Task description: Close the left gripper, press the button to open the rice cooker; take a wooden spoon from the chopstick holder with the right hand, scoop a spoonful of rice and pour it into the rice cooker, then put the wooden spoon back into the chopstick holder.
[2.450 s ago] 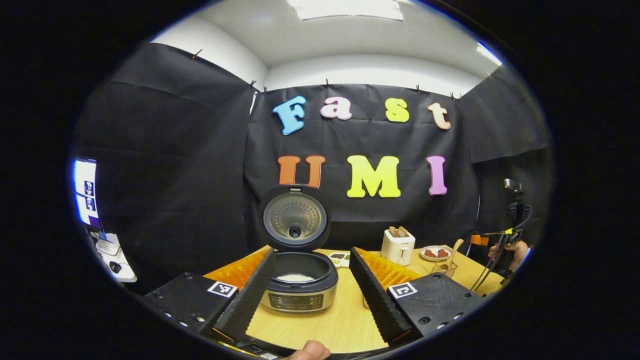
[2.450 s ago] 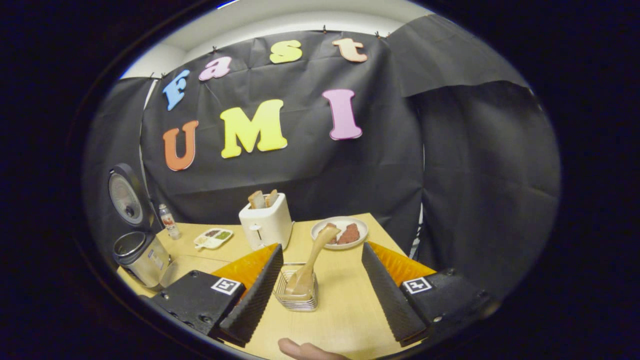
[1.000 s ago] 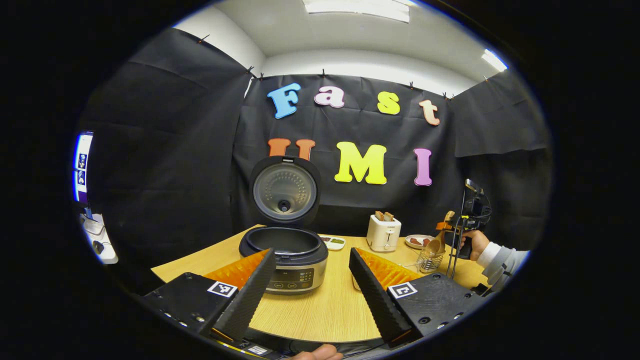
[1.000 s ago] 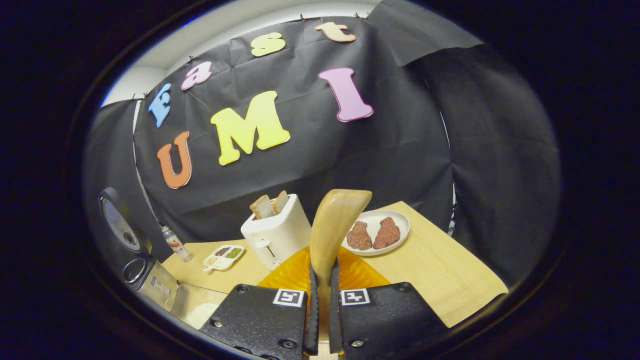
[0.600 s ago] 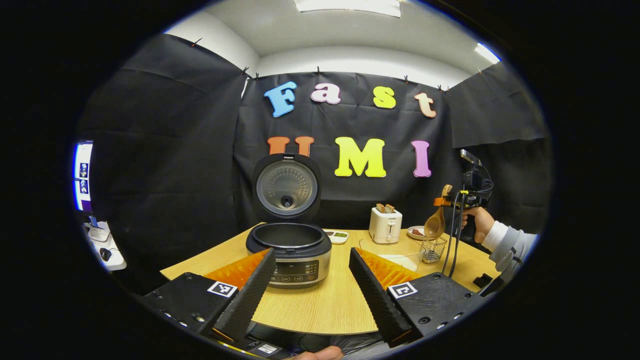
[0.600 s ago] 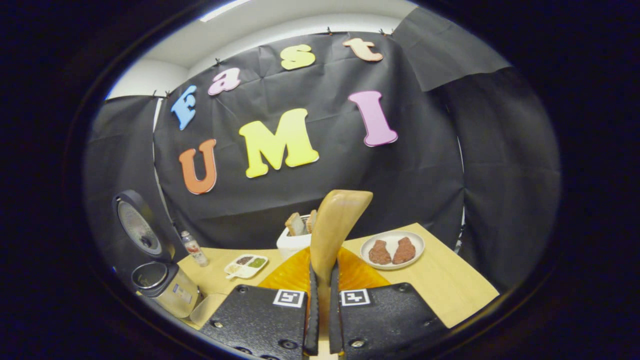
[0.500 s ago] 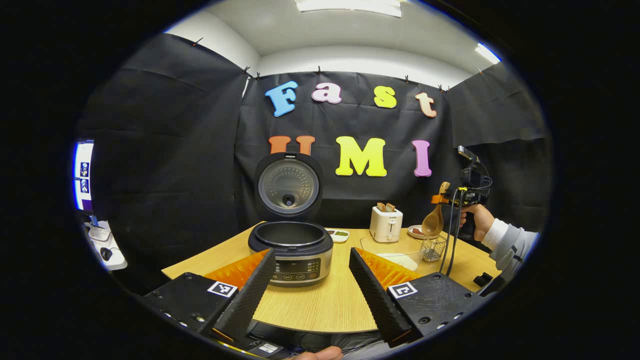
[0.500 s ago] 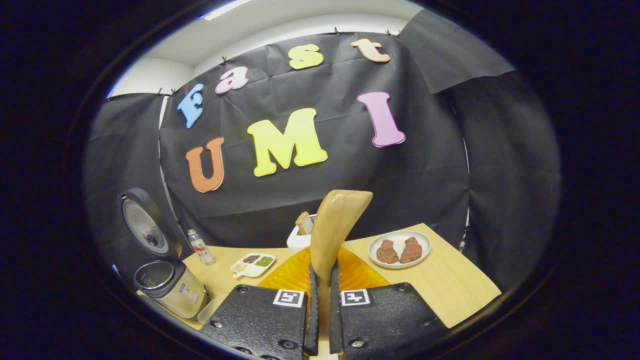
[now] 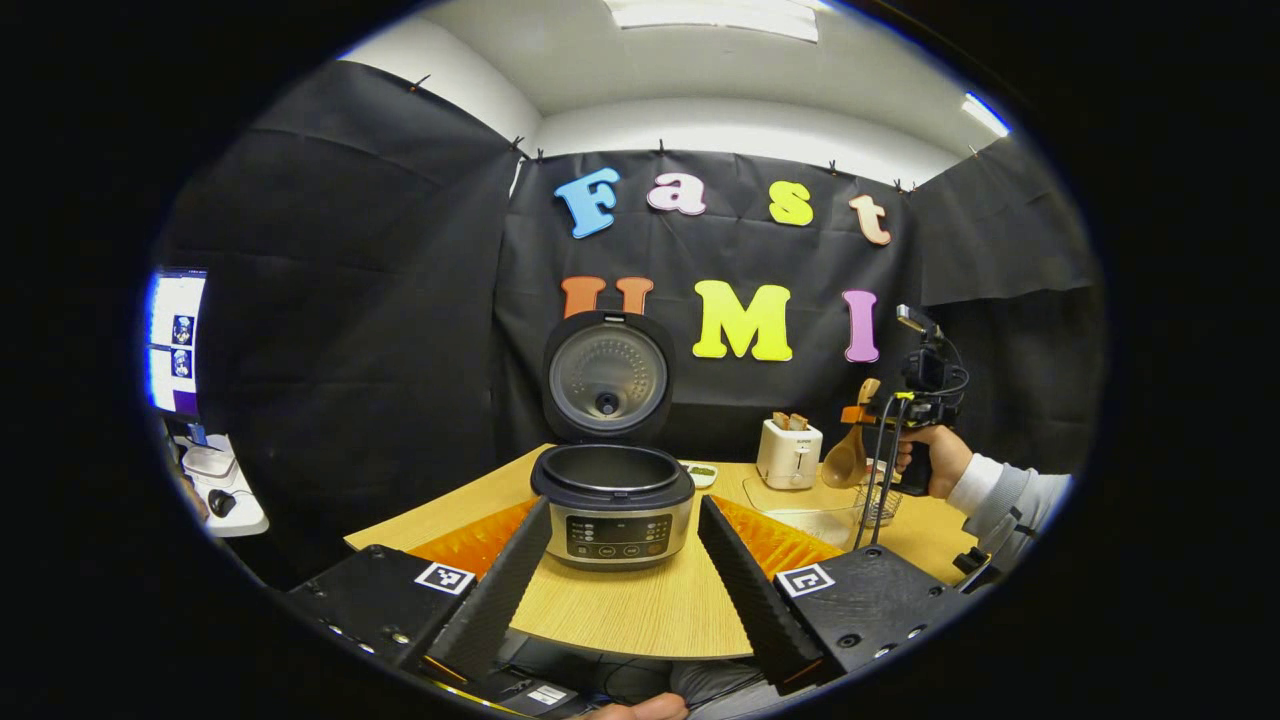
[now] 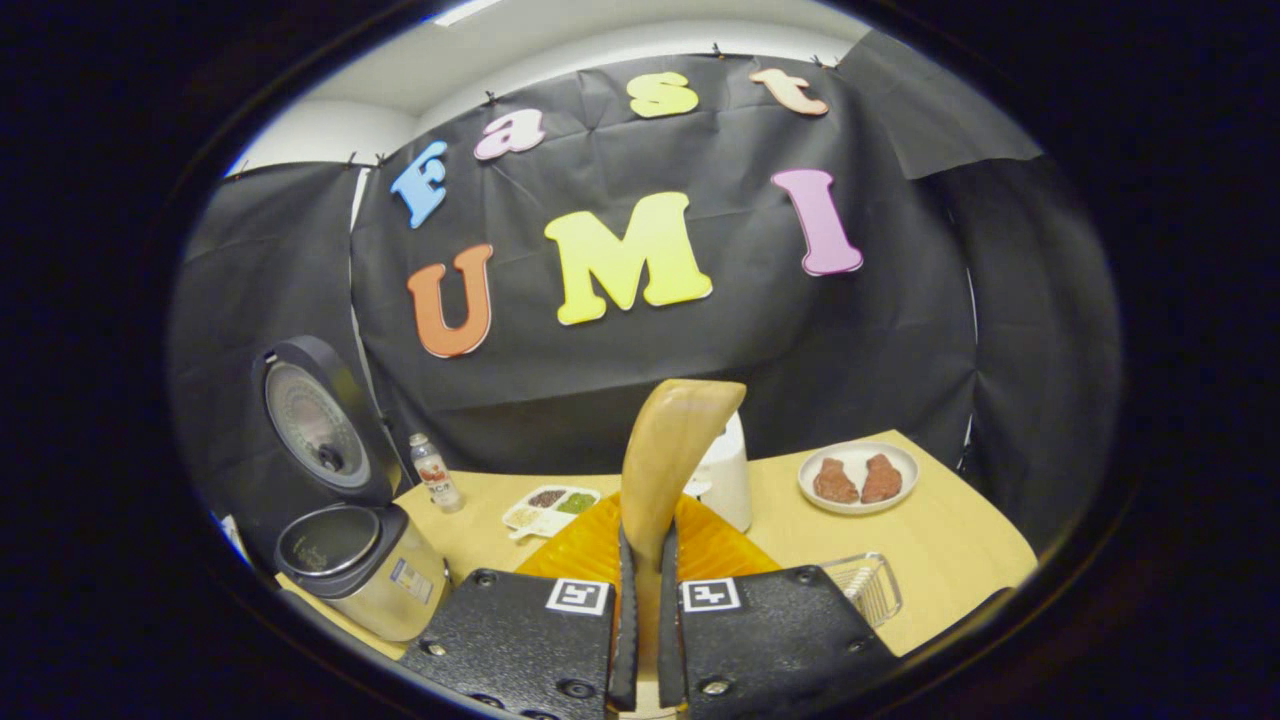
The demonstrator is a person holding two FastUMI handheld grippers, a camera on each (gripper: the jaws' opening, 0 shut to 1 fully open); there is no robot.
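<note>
The rice cooker [image 9: 612, 500] stands open on the wooden table [image 9: 640, 615], its lid [image 9: 607, 375] upright. My left gripper [image 9: 622, 515] is open, held back from the cooker's front with nothing between its fingers. My right gripper [image 10: 641, 545] is shut on the handle of the wooden spoon [image 10: 668, 450], which sticks up in front of the camera. In the left gripper view that spoon [image 9: 845, 462] hangs bowl-down from the right gripper [image 9: 868, 414], above a clear rice container [image 9: 812, 518] and left of the wire chopstick holder [image 9: 882, 503]. In the right gripper view the wire chopstick holder [image 10: 868, 585] sits low on the right and the cooker [image 10: 350, 560] at the left.
A white toaster [image 9: 788, 452] with bread stands at the back of the table. A plate [image 10: 858, 475] with two brown pieces lies at the far right. A small bottle [image 10: 435, 472] and a divided dish [image 10: 552, 508] sit behind the cooker. A sleeved hand [image 9: 935, 462] holds the right gripper.
My right gripper shut on the spoon handle, lifted the spoon out of the holder and carried it left. My left gripper drew back from the cooker, staying open.
</note>
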